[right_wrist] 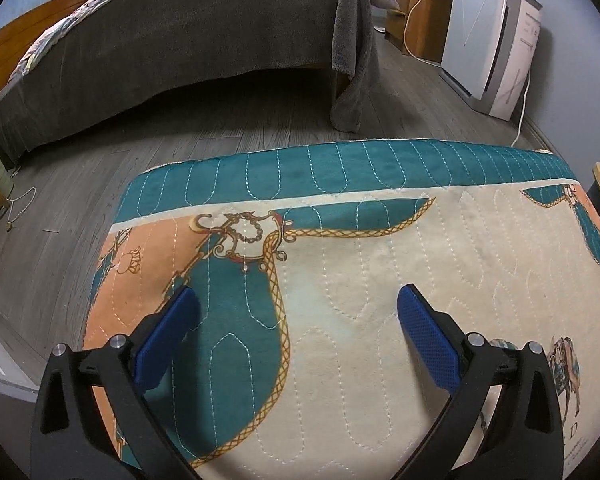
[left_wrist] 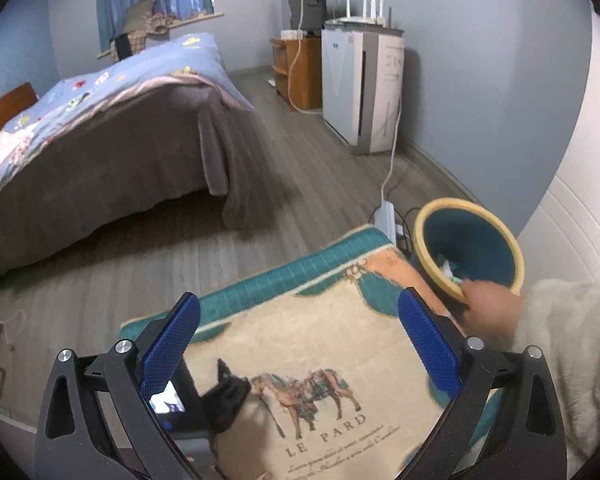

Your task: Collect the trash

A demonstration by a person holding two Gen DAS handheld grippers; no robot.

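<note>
The left gripper (left_wrist: pixel 298 344) is hovering above a quilted cloth (left_wrist: pixel 320 344) that is covering the desk, its blue-padded fingers (left_wrist: pixel 170 344) spread wide apart and holding nothing. The cloth is showing a teal border, a cream middle, a printed horse and the words "LE PARD". Past the far right corner of the desk, a teal bin (left_wrist: pixel 470 246) with a yellow rim is tilting its mouth toward the camera. A bare hand (left_wrist: pixel 490 308) in a pale fleecy sleeve (left_wrist: pixel 572 360) is gripping the bin's near rim, and a few pale scraps of trash (left_wrist: pixel 450 270) are lying inside, against the lower wall. A black device with a small lit screen (left_wrist: pixel 168 402) is sitting low under the left finger, beside a dark object that is too blurred to identify.

In the right wrist view, the right gripper (right_wrist: pixel 298 344) is hanging over the same cloth, near its left end, with its fingers (right_wrist: pixel 428 344) likewise wide apart and empty. Only a sliver of the bin's yellow rim is showing at the right edge.

Beyond the desk, a bed (left_wrist: pixel 112 136) with a grey cover and a blue floral quilt is standing on the grey wood floor (left_wrist: pixel 300 148). A white air purifier (left_wrist: pixel 360 88) is standing against the far wall beside a wooden cabinet (left_wrist: pixel 296 68), and a white cord is running down to a power strip (left_wrist: pixel 386 216) on the floor just behind the desk.
</note>
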